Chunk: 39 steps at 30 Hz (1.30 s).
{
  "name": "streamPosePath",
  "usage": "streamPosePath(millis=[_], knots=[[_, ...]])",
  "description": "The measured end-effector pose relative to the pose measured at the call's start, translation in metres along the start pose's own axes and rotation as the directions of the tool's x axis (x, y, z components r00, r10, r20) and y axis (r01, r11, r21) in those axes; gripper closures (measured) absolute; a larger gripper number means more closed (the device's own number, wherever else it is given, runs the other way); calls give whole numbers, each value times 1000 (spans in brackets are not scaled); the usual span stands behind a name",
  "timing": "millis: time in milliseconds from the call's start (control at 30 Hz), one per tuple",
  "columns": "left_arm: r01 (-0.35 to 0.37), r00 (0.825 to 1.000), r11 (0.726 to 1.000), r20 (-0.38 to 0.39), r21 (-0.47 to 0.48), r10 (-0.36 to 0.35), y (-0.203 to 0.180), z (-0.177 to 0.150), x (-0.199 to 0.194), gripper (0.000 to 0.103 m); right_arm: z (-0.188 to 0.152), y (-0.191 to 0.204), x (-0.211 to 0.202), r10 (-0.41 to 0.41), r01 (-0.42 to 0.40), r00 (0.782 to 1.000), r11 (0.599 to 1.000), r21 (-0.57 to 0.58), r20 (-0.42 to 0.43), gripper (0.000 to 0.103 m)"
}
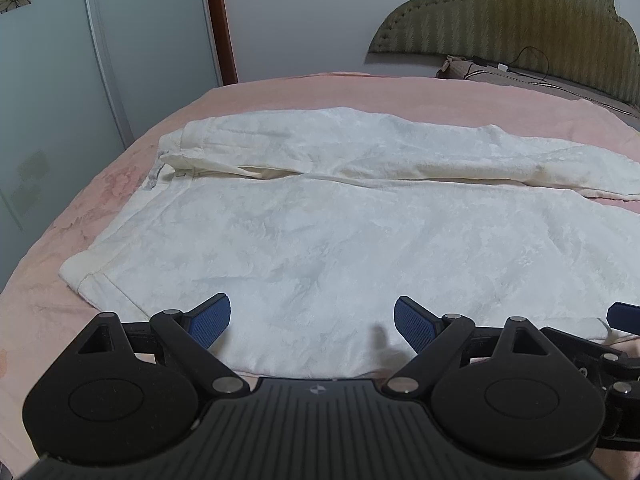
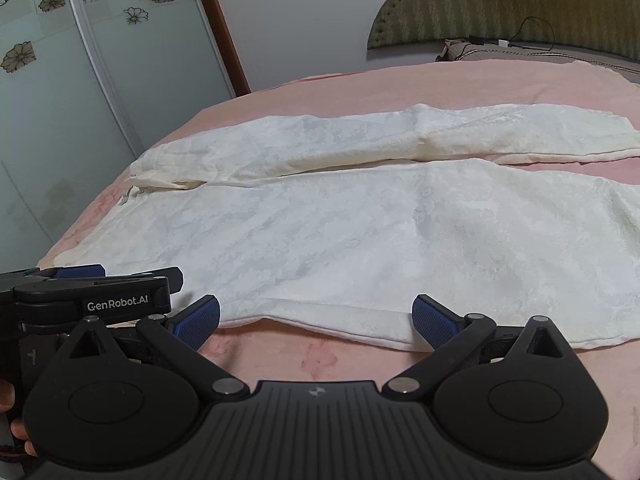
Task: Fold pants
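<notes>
White pants (image 1: 320, 220) lie spread on the bed (image 1: 280, 88); left gripper (image 1: 312, 320) and right gripper (image 2: 316, 320), fingers wide, empty, poised at the near edge. Next, likely: pinch it, fold far.

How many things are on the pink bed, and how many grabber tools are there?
White pants: 1
Grippers: 2, the left gripper and the right gripper, both with fingers open
Pillow by the headboard: 1
Black cable: 1
Total: 5
</notes>
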<state>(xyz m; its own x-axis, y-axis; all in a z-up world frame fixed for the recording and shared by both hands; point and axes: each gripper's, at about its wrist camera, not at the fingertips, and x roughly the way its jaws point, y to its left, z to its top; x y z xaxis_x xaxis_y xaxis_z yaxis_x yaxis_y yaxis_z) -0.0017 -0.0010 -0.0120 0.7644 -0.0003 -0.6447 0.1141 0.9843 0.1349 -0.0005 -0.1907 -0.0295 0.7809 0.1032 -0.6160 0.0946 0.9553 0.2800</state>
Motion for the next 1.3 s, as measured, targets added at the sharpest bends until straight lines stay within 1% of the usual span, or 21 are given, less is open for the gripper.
streamPosePath(millis=[1133,1300], knots=[[-1,1000,1000,-7,5,1,3,0,3,12,-3,3,0,48,-48,999,999,-21,12,0],[3,1000,1000,-2,8,-3,3,0,6,12,-3,8,-2,83,-80,996,994,-80,38,0]])
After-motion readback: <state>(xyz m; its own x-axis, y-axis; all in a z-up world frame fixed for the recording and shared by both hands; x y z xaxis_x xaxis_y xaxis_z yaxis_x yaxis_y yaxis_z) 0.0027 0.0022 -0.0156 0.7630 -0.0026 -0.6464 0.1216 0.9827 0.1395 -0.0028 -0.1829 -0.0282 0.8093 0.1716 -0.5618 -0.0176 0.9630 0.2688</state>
